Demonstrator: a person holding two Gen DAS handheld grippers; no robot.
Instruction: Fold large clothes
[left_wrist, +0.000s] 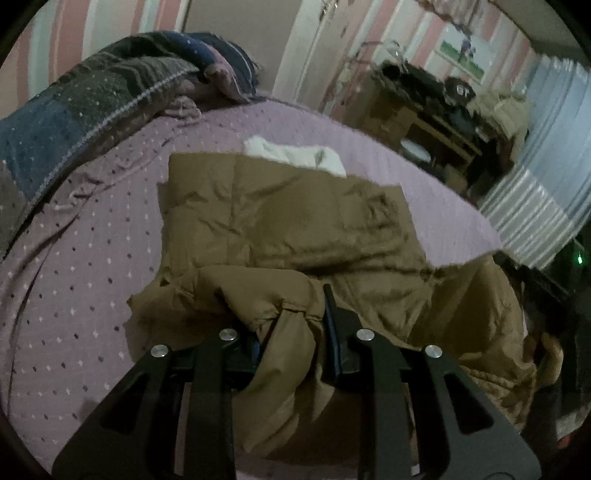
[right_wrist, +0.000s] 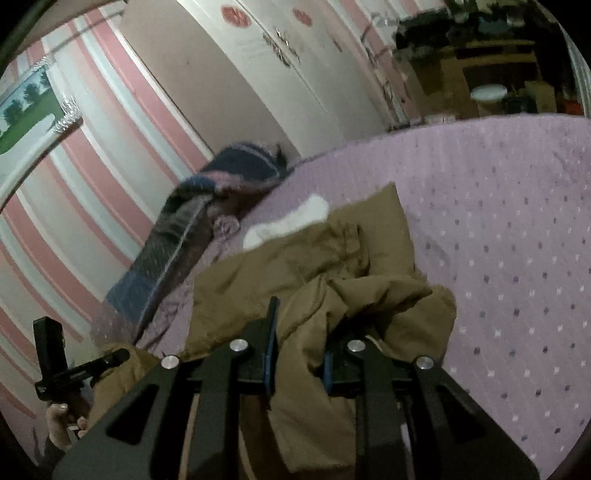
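A large brown garment (left_wrist: 295, 218) lies partly folded on the purple dotted bed (left_wrist: 74, 266). My left gripper (left_wrist: 291, 314) is shut on a bunched edge of the brown garment at its near end. In the right wrist view the same garment (right_wrist: 314, 258) is lifted toward me, and my right gripper (right_wrist: 299, 332) is shut on a fold of it. The left gripper (right_wrist: 55, 354) and the hand holding it show at the lower left of the right wrist view.
A white cloth (left_wrist: 295, 153) lies on the bed beyond the garment; it also shows in the right wrist view (right_wrist: 291, 221). A dark patchwork blanket (left_wrist: 92, 107) is heaped at the bed's head by the striped wall. A cluttered desk (left_wrist: 436, 107) stands beyond the bed.
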